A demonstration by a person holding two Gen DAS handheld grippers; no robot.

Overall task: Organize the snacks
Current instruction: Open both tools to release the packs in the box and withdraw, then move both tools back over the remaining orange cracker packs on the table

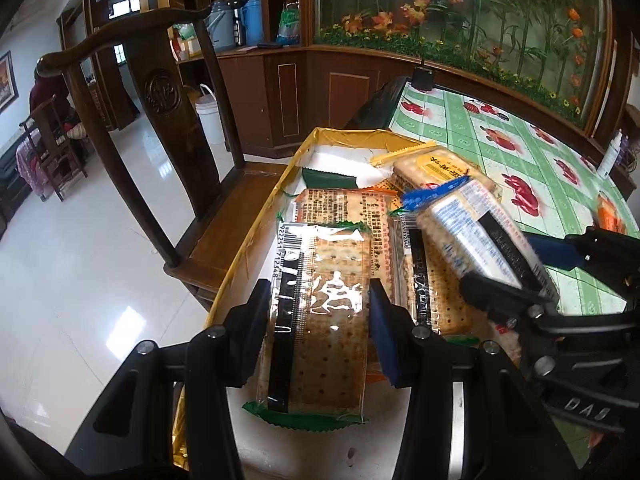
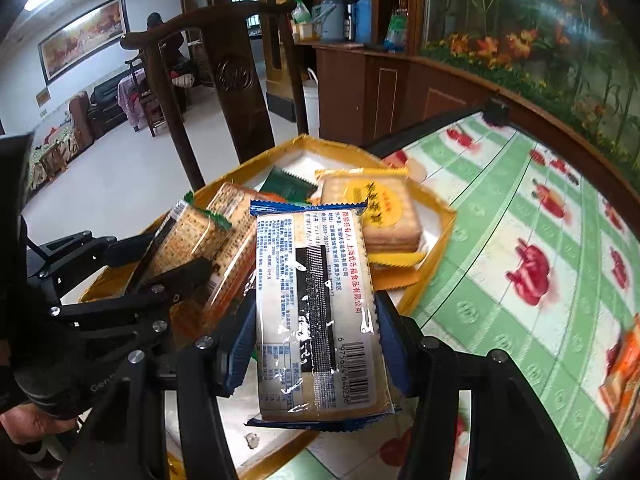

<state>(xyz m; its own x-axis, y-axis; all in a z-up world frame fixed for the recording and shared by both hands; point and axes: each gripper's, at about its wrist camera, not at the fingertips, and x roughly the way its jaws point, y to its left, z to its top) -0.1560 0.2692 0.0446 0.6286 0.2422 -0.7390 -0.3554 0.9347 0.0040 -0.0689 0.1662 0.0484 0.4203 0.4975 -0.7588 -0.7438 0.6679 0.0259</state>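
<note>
Over the gold-rimmed tray [image 2: 440, 216], the right gripper [image 2: 316, 344] clamps the blue-trimmed cracker pack [image 2: 316, 312] — long axis pointing forward; the left gripper [image 1: 320, 320] clamps the green-trimmed cracker pack [image 1: 316, 320] alongside.

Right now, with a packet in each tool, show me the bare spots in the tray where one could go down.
Bare white floor shows at the tray's far end, behind the dark green packet, and along its near edge, below the green-edged packet in the left tool. The middle is crowded with overlapping packets, including the yellow one. The right tool holds the blue-edged packet.
</note>
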